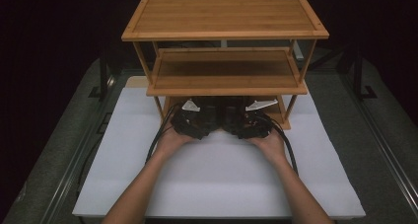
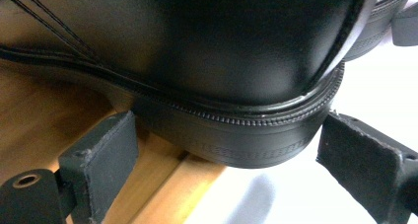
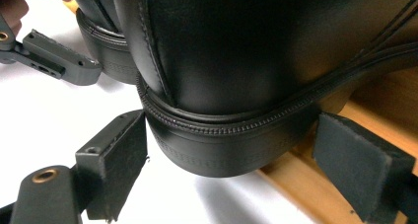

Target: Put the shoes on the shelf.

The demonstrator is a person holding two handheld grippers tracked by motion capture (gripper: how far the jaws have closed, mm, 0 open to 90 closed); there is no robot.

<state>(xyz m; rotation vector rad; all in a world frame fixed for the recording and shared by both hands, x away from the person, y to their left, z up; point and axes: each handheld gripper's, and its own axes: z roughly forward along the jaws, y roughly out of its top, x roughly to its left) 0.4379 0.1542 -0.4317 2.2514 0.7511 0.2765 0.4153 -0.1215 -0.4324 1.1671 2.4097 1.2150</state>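
1. Left side first: the left gripper (image 1: 197, 119) sits at the foot of the three-tier bamboo shoe rack (image 1: 224, 17), low on the white worktop (image 1: 222, 179).
2. In the left gripper view its jaws straddle the heel of the left black leather shoe (image 2: 236, 61). The pads stand just beside the rubber sole with a gap on either side, so it's open, not gripping.
3. That heel hangs over the edge of the rack's bottom wooden shelf (image 2: 44, 120), above the white surface.
4. Over to the right: the right gripper (image 1: 246, 121) mirrors it, jaws wide either side of the right black leather shoe (image 3: 256, 51), pads clear of the sole. Open too.
5. Both shoes sit side by side, near each other.
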